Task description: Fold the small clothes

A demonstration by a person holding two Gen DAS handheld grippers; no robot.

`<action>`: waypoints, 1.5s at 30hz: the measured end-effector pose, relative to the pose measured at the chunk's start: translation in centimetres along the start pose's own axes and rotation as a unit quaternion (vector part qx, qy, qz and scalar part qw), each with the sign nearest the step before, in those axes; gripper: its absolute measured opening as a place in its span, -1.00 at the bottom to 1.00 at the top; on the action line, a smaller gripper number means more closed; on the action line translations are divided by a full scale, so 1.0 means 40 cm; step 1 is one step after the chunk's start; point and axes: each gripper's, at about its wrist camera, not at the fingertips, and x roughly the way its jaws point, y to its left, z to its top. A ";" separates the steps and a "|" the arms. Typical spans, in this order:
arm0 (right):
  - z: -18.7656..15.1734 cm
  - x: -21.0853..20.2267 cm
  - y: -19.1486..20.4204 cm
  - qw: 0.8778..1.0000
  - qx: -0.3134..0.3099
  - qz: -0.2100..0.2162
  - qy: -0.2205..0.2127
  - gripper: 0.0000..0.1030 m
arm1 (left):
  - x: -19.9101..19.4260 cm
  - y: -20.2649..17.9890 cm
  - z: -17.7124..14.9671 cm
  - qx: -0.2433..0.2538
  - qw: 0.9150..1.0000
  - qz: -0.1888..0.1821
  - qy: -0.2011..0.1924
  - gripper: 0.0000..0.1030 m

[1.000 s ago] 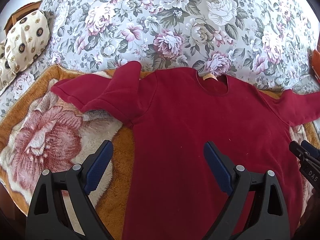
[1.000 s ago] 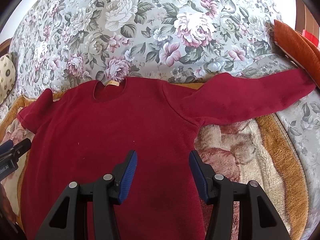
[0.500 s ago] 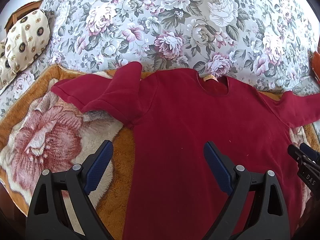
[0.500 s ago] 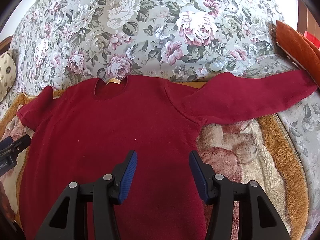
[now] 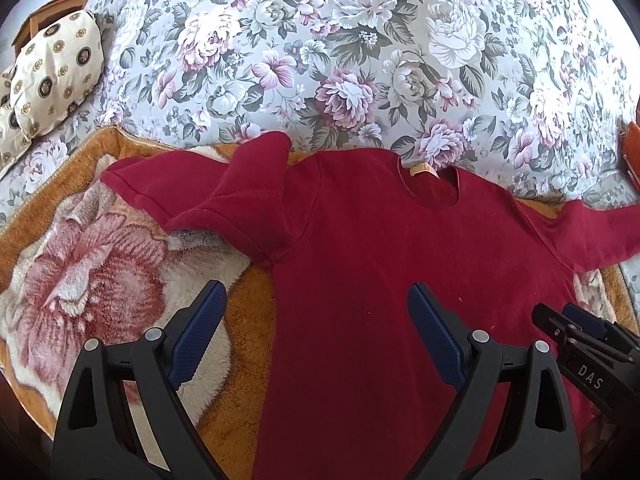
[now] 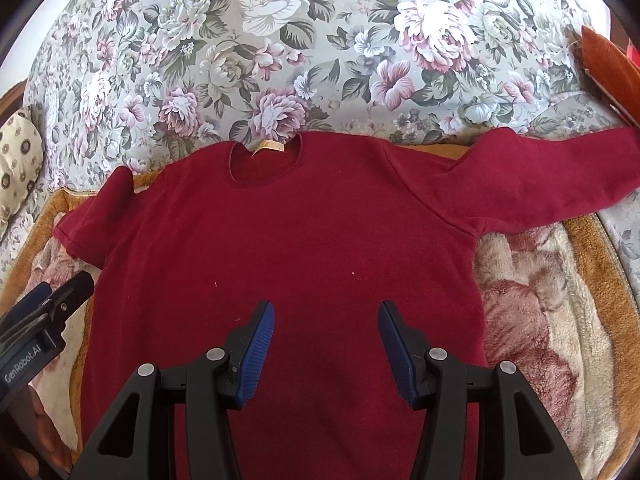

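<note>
A dark red long-sleeved sweater (image 5: pixel 380 248) lies flat, front up, collar away from me, on a plush blanket; it also shows in the right wrist view (image 6: pixel 304 232). Its left sleeve (image 5: pixel 216 196) is bunched and folded near the shoulder. Its right sleeve (image 6: pixel 540 184) is stretched out to the right. My left gripper (image 5: pixel 316 320) is open and empty above the sweater's left side edge. My right gripper (image 6: pixel 326 332) is open and empty above the lower middle of the sweater. Each gripper shows at the edge of the other's view.
The orange plush blanket (image 5: pixel 100 280) with a pink flower lies on a floral bedspread (image 5: pixel 360 60). A cream patterned pillow (image 5: pixel 52 76) sits at the far left. An orange-brown cushion (image 6: pixel 608 68) sits at the far right.
Both grippers have drifted slightly back from the sweater, so it sits a little lower in both views. The sweater has not moved and both grippers stay open.
</note>
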 end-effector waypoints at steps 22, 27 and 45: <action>0.103 0.178 0.272 0.994 -0.080 0.065 0.033 0.01 | 0.167 0.604 0.172 -0.301 0.953 0.018 0.022 0.79; 0.098 0.201 0.270 0.993 -0.083 0.073 0.042 0.01 | 0.258 0.683 0.181 -0.360 0.933 0.007 0.022 0.79; 0.137 0.134 0.171 0.995 -0.062 0.077 0.013 0.01 | 0.145 0.541 0.315 -0.294 0.943 -0.146 -0.050 -0.87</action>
